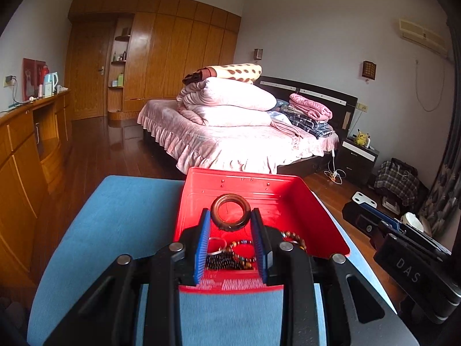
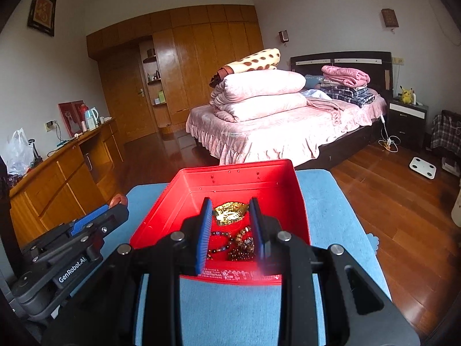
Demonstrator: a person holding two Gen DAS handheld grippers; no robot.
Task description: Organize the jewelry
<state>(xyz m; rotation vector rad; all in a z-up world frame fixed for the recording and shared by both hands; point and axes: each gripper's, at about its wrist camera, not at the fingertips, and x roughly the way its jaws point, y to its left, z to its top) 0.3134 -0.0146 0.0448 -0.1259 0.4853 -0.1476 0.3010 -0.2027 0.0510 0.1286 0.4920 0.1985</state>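
A red box [image 1: 299, 199] stands on a blue cloth-covered table [image 1: 121, 213]; it also shows in the right wrist view [image 2: 282, 184]. My left gripper [image 1: 230, 216] is shut on a brown wooden bangle [image 1: 232, 212] and holds it over the box. Below it in the box lie bead bracelets [image 1: 230, 256] and a thin silver bangle [image 1: 216, 244]. My right gripper [image 2: 230, 207] is shut on a gold chain piece [image 2: 230, 212] over the box, with dark bead bracelets [image 2: 240, 248] beneath. The left gripper body [image 2: 72, 248] shows at lower left in the right wrist view.
A bed [image 1: 230, 141] with folded pink quilts stands beyond the table. A wooden sideboard [image 1: 28, 144] runs along the left wall. A nightstand [image 2: 407, 121], bags and a white scale [image 2: 423, 167] are on the wooden floor to the right.
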